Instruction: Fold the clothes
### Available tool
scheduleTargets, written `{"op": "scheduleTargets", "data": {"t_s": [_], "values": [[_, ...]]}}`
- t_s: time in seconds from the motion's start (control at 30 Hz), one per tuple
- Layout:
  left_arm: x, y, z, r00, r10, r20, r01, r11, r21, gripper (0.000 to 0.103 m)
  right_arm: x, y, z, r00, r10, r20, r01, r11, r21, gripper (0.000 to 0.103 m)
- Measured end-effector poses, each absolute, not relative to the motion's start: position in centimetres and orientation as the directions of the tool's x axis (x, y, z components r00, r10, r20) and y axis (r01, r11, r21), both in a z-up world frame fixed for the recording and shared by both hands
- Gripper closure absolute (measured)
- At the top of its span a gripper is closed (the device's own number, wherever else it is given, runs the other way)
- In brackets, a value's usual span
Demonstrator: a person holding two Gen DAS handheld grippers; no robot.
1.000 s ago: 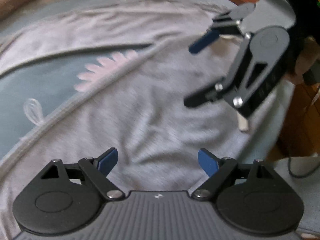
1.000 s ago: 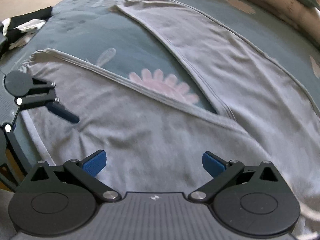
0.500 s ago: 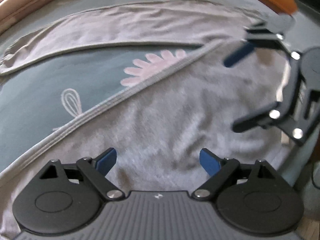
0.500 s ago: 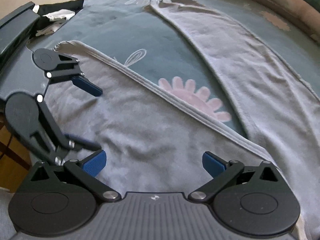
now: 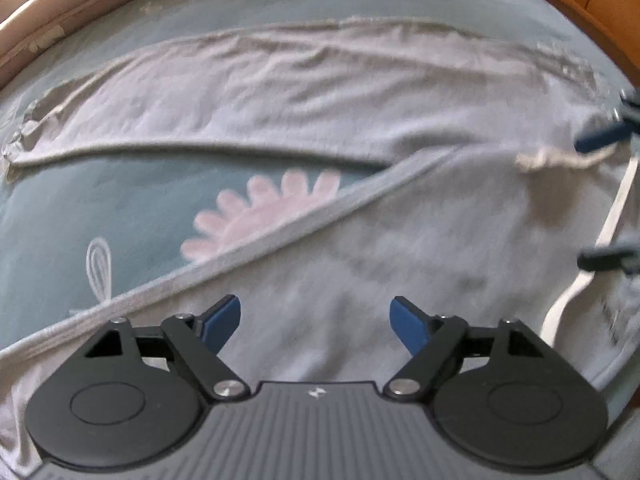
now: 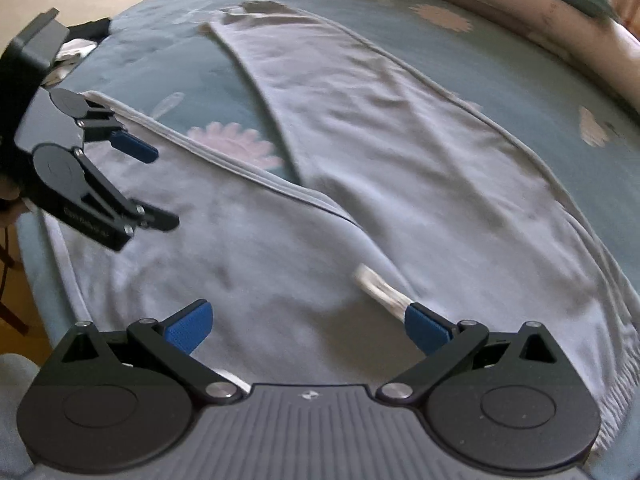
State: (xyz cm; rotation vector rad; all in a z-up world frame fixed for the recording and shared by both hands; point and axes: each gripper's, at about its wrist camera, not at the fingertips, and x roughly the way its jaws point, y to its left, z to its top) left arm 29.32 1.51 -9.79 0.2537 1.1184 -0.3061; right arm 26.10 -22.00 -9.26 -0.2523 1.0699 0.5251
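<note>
- Grey jersey trousers [image 6: 400, 152] lie spread flat on the bedspread [image 5: 100, 208], both legs running away from me and splayed apart so a wedge of blue-green cover with a pink flower [image 5: 260, 216] shows between them.
- I reckon they are laid out this way so the two legs can be brought together along the middle; the waist end sits nearest to me, right under both of my tongs.
- A pale drawstring [image 6: 380, 288] lies loose on the waist area, just beside my right tongs' outer pad, though I cannot tell whether it touches.
- My left gripper [image 5: 316, 320] hangs over the waist fabric near the inner seam of the nearer leg. Its jaws stand wide but are closing a little; only flat cloth shows in the gap and nothing is pinched between the blue pads [image 5: 222, 322].
- My right gripper [image 6: 308, 326] is spread wide too, tilted down over the waistband, gripping nothing.
- From the right wrist view the left tongs show at the far side, above the outer edge of the waist, well apart from the right pair.
- Judging by this, I am lining up a hold on each side of the waist, and no fold has been made yet.
- Soft knit like this will likely bunch when pinched.
</note>
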Motion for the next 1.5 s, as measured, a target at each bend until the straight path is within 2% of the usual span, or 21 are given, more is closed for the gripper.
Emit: {"op": "scheduleTargets", "data": {"t_s": [0.2,0.4,0.57,0.8,0.9,1.17,1.3,1.47,1.5], "values": [[35.1,3.9,-7.6,0.457,-0.098,-0.884,0.231,0.973,0.012,0.022,25.7,-24.5,-8.8,0.381,0.306,-0.873,-0.512,0.856,0.076,0.0],[44.1,11.0,-5.1,0.516,-0.119,-0.848,0.005,0.991,-0.136,0.022,26.5,-24.3,-8.9,0.383,0.321,-0.866,-0.496,0.863,0.1,0.0],[51.9,16.5,-4.1,0.54,-0.128,-0.832,-0.08,0.976,-0.202,0.021,27.8,-23.1,-9.1,0.381,0.326,-0.865,-0.458,0.879,0.13,0.0],[60.3,22.4,-7.6,0.51,-0.156,-0.846,-0.234,0.921,-0.311,0.021,30.3,-19.7,-9.4,0.403,0.307,-0.862,-0.381,0.913,0.147,0.0],[62.1,24.2,-9.5,0.498,-0.228,-0.837,-0.292,0.865,-0.409,0.021,31.5,-18.1,-9.6,0.403,0.312,-0.86,-0.349,0.922,0.171,0.0],[63.7,24.2,-11.3,0.49,-0.348,-0.799,-0.264,0.814,-0.517,0.021,33.8,-14.1,-10.3,0.398,0.339,-0.852,-0.358,0.913,0.196,0.0],[64.2,24.5,-12.2,0.489,-0.301,-0.819,-0.267,0.842,-0.469,0.021,34.6,-13.1,-10.5,0.383,0.347,-0.856,-0.385,0.903,0.194,0.0],[64.3,26.6,-12.8,0.498,-0.291,-0.817,-0.291,0.831,-0.473,0.021,35.9,-13.0,-10.8,0.391,0.342,-0.855,-0.392,0.902,0.181,0.0],[64.3,26.9,-12.6,0.498,-0.254,-0.829,-0.291,0.852,-0.436,0.021,36.2,-13.0,-10.8,0.394,0.338,-0.855,-0.388,0.904,0.179,0.0]]}}
